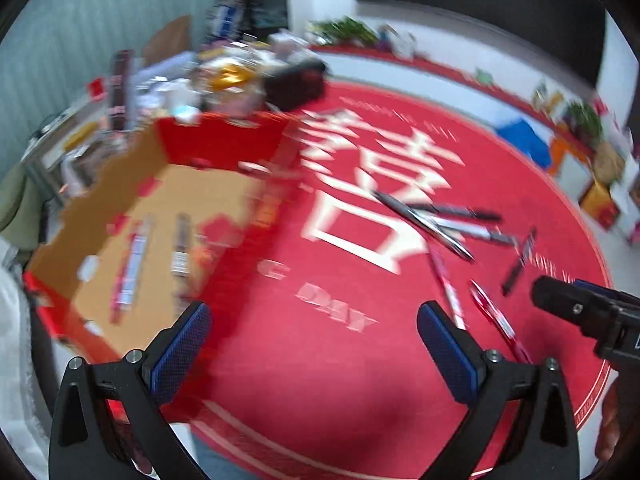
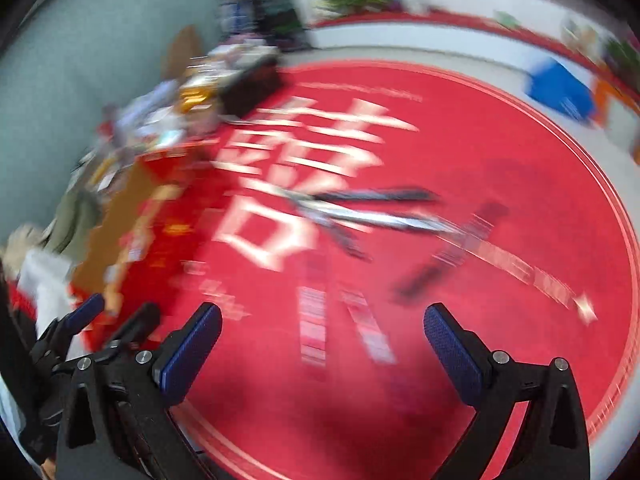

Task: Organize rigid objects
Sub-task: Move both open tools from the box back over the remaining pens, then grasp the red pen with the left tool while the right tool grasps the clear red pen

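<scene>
Several pens (image 1: 436, 222) lie scattered on a round red cloth (image 1: 360, 360) with white lettering, black and silver ones crossed in the middle and red ones (image 1: 450, 292) nearer me. A shallow cardboard box (image 1: 160, 216) with red walls stands at the left with two pens (image 1: 132, 268) on its floor. My left gripper (image 1: 314, 334) hangs open above the cloth beside the box, nothing between its blue pads. In the blurred right wrist view my right gripper (image 2: 322, 338) is open above the red pens (image 2: 314, 320), holding nothing. The right gripper's body (image 1: 580, 312) shows at the right edge of the left wrist view.
A black box (image 1: 294, 82) and a heap of packets and small goods (image 1: 192, 88) crowd the far left behind the cardboard box. A blue item (image 1: 524, 138) and more packages (image 1: 600, 184) sit beyond the cloth at the right. A low red-edged ledge (image 1: 420, 62) runs along the back.
</scene>
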A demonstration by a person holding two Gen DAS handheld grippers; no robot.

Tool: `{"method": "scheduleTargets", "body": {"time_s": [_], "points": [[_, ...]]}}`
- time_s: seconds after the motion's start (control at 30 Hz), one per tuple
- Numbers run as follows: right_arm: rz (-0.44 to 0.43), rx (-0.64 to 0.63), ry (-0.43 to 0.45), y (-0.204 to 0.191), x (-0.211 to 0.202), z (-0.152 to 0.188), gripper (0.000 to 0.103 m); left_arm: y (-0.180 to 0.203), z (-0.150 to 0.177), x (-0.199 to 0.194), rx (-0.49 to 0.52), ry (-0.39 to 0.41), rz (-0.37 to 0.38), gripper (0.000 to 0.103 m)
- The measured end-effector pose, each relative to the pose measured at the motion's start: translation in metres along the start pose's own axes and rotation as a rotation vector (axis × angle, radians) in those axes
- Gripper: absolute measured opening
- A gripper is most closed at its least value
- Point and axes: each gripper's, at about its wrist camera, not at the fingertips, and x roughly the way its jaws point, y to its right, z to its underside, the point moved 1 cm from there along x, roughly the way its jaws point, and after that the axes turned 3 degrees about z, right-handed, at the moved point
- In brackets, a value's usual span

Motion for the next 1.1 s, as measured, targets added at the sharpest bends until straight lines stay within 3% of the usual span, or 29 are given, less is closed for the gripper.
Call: {"method": "scheduleTargets", "body": {"time_s": [0.13, 0.37, 0.6, 0.73, 0.77, 0.8, 0.87, 0.97, 1.03, 1.1], "points": [[0.042, 0.061, -0.046, 0.046, 0.002, 0.023, 0.102, 0.043, 0.005, 0.033, 0.037, -0.067, 0.025, 0.103], [0.039, 0.015, -0.061, 0.055, 0.007, 0.036, 0.102, 0.074, 0.007, 0.071, 0.050, -0.117, 0.000, 0.103], [0.048, -0.204, -0.056, 0.026, 0.026, 0.043, 0.102, 0.060, 0.001, 0.092, -0.034, -0.124, 0.037, 0.103], [0.103, -0.373, -0.041, -0.001, 0.043, 0.041, 0.100, 0.061, 0.000, 0.092, -0.017, -0.105, 0.048, 0.103], [0.112, -0.400, -0.042, -0.005, 0.047, 0.040, 0.095, 0.061, 0.000, 0.092, -0.013, -0.101, 0.050, 0.103], [0.113, -0.418, -0.050, -0.009, 0.051, 0.040, 0.081, 0.061, 0.000, 0.092, -0.011, -0.097, 0.053, 0.103], [0.118, -0.442, -0.042, -0.014, 0.053, 0.039, 0.076, 0.062, 0.000, 0.092, -0.009, -0.090, 0.053, 0.103], [0.113, -0.464, -0.065, -0.018, 0.050, 0.039, 0.057, 0.064, -0.001, 0.093, -0.019, -0.080, 0.046, 0.103], [0.116, -0.464, -0.072, -0.017, 0.045, 0.041, 0.017, 0.067, -0.001, 0.093, -0.021, -0.076, 0.044, 0.103], [0.138, -0.434, -0.069, -0.009, 0.042, 0.043, 0.013, 0.071, -0.001, 0.093, -0.015, -0.074, 0.048, 0.103]]}}
